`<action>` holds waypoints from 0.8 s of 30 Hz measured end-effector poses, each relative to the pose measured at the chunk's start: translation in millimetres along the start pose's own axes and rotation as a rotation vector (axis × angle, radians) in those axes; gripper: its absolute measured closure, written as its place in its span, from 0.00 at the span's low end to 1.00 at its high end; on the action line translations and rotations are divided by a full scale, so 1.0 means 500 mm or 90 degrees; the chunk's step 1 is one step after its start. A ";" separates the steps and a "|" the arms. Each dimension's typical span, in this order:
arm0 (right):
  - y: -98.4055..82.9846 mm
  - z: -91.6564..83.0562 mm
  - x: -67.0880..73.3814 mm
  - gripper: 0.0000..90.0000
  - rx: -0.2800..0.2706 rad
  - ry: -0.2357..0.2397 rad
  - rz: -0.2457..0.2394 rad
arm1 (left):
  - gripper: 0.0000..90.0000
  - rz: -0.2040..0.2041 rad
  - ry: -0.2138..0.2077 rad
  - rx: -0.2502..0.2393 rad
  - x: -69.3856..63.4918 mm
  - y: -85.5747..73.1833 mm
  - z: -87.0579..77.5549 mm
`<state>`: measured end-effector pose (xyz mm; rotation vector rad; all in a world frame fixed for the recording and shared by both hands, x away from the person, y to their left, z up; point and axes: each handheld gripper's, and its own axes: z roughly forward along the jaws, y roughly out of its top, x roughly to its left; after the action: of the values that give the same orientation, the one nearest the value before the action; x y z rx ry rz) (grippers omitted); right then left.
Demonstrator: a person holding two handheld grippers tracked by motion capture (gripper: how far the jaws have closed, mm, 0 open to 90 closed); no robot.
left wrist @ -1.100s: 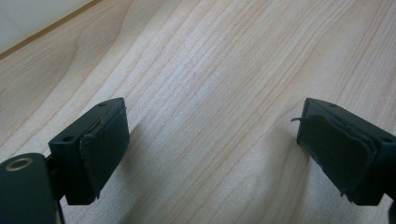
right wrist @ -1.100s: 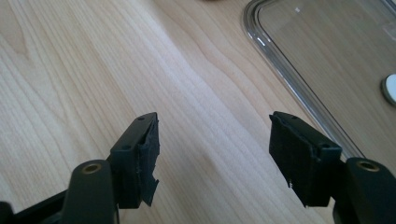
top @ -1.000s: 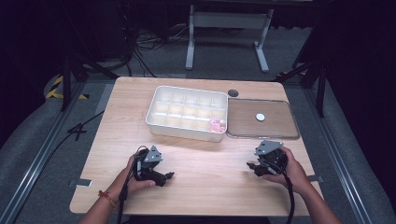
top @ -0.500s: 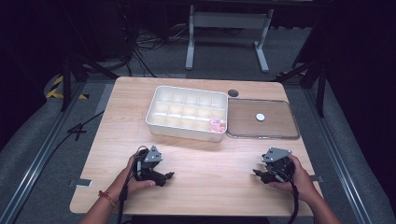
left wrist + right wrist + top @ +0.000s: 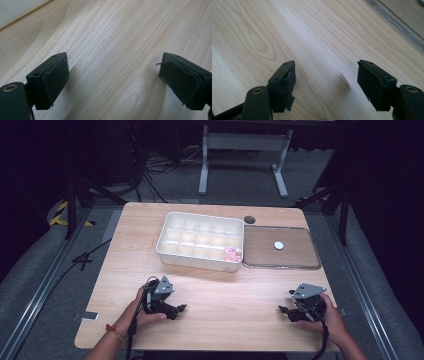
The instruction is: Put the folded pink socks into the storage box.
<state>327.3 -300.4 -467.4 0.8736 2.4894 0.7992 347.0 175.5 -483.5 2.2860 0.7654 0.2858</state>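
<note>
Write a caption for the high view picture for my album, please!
Two open hand-held grippers, left gripper and right gripper, on a wooden table near a white compartment tray.

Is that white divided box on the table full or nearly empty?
Nearly empty. The white box shows bare compartments, except for one small pink thing in its near right corner compartment.

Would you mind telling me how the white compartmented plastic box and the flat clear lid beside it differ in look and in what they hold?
The white compartmented plastic box is opaque, deep and split into many cells; the flat clear lid is see-through, shallow and undivided. The box holds a small pink thing in its near right corner cell, while the lid carries a small white disc near its middle. Both are rounded rectangles lying side by side on the wooden table.
</note>
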 end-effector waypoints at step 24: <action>-0.079 -0.008 -0.027 0.23 -0.091 0.025 0.130 | 0.10 0.002 0.000 0.006 0.001 0.002 0.000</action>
<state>317.7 -336.3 -486.8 1.0805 2.3668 1.0576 347.7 175.1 -483.0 2.2962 0.7654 0.2842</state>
